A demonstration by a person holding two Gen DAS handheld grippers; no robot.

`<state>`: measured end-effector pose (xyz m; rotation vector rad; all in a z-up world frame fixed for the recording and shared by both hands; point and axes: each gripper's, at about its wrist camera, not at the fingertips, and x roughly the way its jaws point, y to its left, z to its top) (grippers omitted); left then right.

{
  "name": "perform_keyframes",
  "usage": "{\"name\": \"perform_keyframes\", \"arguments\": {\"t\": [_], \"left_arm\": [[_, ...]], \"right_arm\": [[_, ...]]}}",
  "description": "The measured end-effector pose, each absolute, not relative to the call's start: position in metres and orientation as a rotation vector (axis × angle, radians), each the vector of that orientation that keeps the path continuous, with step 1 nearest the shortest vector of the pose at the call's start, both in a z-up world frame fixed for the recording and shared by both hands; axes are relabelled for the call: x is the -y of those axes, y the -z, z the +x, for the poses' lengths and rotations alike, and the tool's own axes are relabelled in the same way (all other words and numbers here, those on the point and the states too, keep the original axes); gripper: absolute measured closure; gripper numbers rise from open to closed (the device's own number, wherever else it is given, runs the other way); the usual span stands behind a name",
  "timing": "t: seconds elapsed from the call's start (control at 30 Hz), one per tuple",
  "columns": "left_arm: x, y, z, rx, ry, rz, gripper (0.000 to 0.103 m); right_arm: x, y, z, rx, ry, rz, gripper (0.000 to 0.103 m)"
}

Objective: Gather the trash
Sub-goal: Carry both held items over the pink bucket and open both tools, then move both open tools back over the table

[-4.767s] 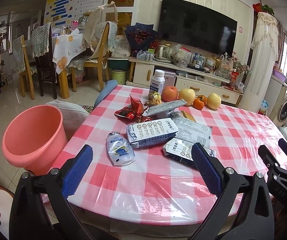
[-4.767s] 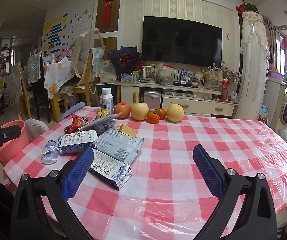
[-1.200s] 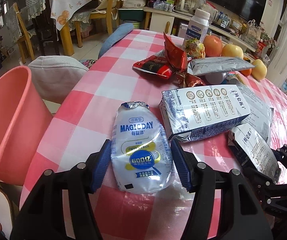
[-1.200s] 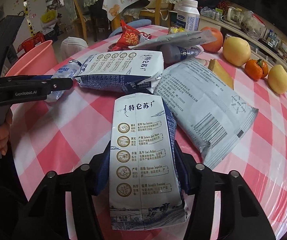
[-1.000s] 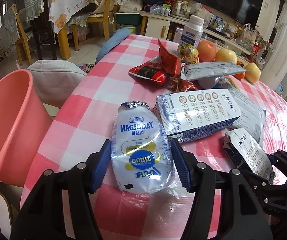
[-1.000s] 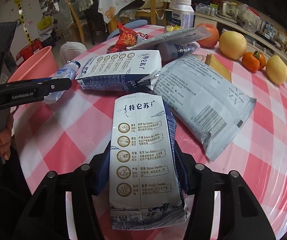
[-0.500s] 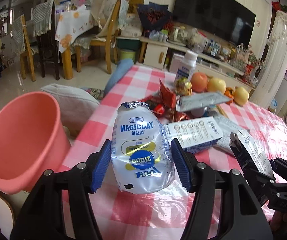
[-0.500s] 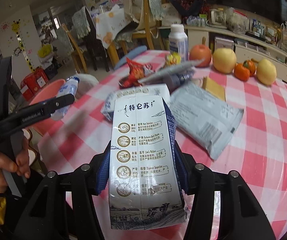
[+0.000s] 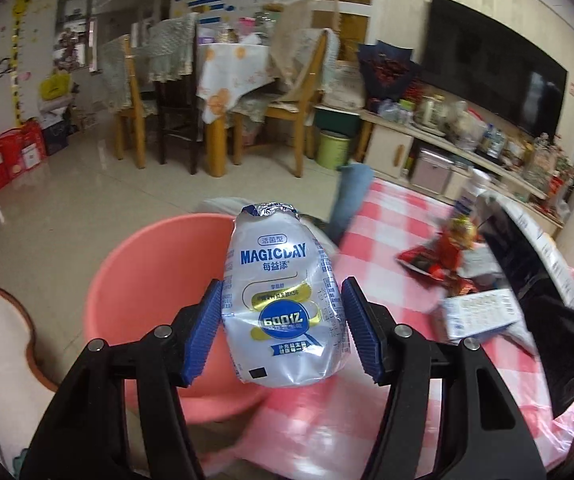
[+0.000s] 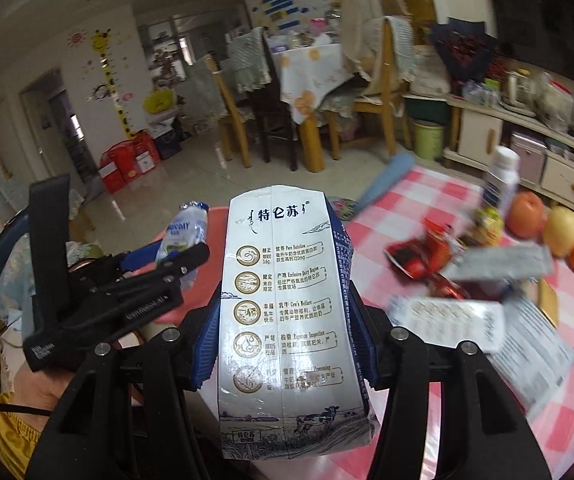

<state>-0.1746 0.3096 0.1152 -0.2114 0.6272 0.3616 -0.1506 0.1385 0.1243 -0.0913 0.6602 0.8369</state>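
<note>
The left gripper clenches a bottle above the bucket. The right gripper grips a carton beside it. Farther off, wrappers lie on the worktop.

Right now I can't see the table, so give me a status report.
Left tool shut on MAGICDAY pouch, over pink bucket. Right tool shut on milk carton. Nothing blocking the bucket.

Soft, even indoor daylight — glare on the floor tiles. Heavy fisheye bending, dark corners; right-edge clutter smeared by motion blur, held packages sharp.
</note>
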Motion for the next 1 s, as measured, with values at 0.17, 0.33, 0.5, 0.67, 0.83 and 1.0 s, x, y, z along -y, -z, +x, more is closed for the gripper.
{"name": "perform_keyframes", "arguments": {"t": [0.17, 0.33, 0.5, 0.67, 0.83, 1.0], "left_arm": [[-0.36, -0.11, -0.181, -0.646, -0.468, -0.207, 0.042], [-0.396, -0.099, -0.184, -0.68, -0.505, -0.202, 0.042], [-0.418, -0.087, -0.178, -0.706, -0.502, -0.193, 0.042], [-0.425, -0.074, -0.169, -0.737, -0.482, -0.186, 0.026], [-0.426, -0.069, -0.156, -0.743, -0.465, -0.147, 0.019], [-0.417, -0.075, -0.143, -0.753, -0.433, -0.101, 0.019]], "right_arm": [[-0.202, -0.125, -0.143, -0.684, -0.892, -0.118, 0.047], [-0.261, -0.112, -0.129, -0.73, -0.932, -0.122, 0.047], [-0.301, -0.09, -0.119, -0.772, -0.938, -0.132, 0.046], [-0.311, -0.074, -0.11, -0.778, -0.897, -0.146, 0.03], [-0.298, -0.068, -0.098, -0.761, -0.85, -0.109, 0.022], [-0.279, -0.075, -0.091, -0.753, -0.791, -0.114, 0.021]]}}
